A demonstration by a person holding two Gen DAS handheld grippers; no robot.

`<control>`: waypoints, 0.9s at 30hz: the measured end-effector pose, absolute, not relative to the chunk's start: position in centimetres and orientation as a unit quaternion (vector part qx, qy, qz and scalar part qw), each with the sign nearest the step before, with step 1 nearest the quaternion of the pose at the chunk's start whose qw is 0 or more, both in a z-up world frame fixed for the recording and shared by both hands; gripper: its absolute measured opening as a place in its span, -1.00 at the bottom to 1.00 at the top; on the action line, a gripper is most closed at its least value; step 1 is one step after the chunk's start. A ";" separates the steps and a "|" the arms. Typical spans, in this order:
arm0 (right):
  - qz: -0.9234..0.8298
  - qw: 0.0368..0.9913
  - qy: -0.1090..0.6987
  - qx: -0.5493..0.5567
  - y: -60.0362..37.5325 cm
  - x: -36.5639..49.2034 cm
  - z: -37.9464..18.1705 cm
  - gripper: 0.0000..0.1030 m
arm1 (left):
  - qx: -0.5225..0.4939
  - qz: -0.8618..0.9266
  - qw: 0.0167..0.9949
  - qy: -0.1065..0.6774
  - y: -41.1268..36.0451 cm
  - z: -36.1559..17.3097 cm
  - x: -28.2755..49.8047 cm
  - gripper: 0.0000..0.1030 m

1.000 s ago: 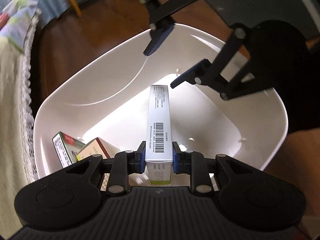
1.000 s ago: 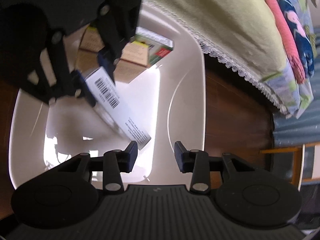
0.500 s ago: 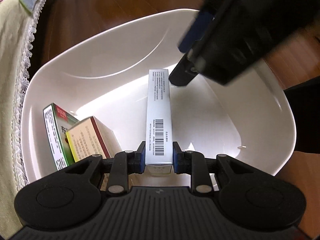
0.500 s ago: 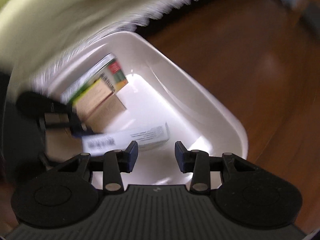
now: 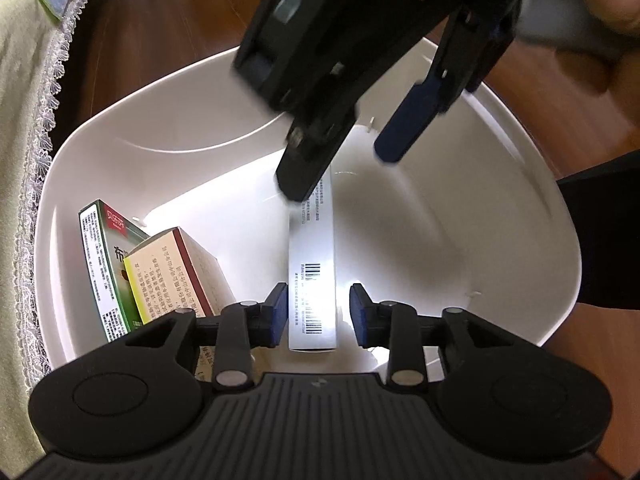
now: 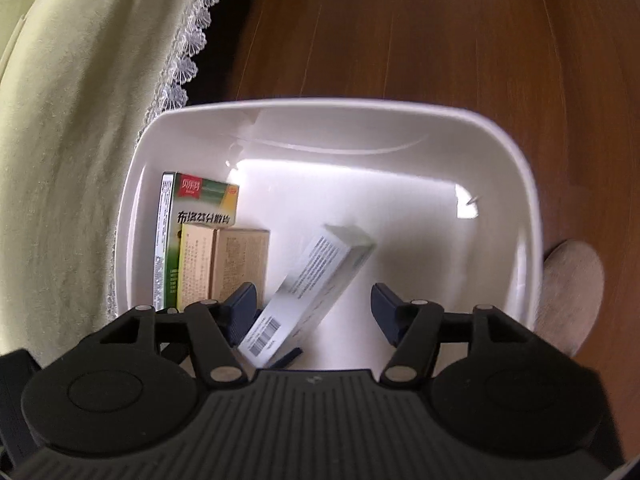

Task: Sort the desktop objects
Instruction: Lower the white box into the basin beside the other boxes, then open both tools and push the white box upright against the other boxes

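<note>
A white bin [image 5: 520, 152] sits on a dark wooden floor [image 6: 400, 40], and everything else is placed around it. Inside the bin, a long white box [image 5: 312, 280] with barcodes lies tilted, one end low near the bin's near wall, the other end raised toward the middle of the bin. The left gripper [image 5: 318, 314] hangs over the bin's near edge with its blue pads parted; a gap shows on each side of the white box, so the pads are not pressing it. The right gripper [image 6: 314, 312] also hovers above the bin, its fingers spread wide, the white box [image 6: 308, 288] below and between them with clear space on the right side. Against the bin's left wall stand a green box [image 6: 200, 208] and, just beside it and touching, a tan box [image 6: 236, 264]. A pale green cloth [image 6: 80, 120] with a white lace border lies outside the bin's left side. A bare foot [image 6: 568, 292] shows just beyond the bin's right rim.
</note>
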State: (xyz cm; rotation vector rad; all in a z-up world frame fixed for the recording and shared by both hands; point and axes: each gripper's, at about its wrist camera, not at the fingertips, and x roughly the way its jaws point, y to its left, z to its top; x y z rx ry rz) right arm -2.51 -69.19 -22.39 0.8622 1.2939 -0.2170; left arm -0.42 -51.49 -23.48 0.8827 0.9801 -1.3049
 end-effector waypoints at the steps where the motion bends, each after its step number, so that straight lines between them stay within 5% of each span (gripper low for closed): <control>1: -0.098 0.705 0.585 0.390 -68.9 -2.3 -22.7 0.16 | 0.380 -0.564 0.600 0.422 -51.3 -23.3 -0.4 -0.17; 12: -0.140 0.665 0.582 0.446 -68.1 -1.5 -25.4 0.15 | 0.369 -0.562 0.627 0.394 -46.5 -19.4 0.3 -0.16; 27: -0.147 0.638 0.601 0.458 -67.0 -0.7 -28.0 -0.32 | 0.324 -0.502 0.713 0.367 -46.5 -14.5 4.7 -0.16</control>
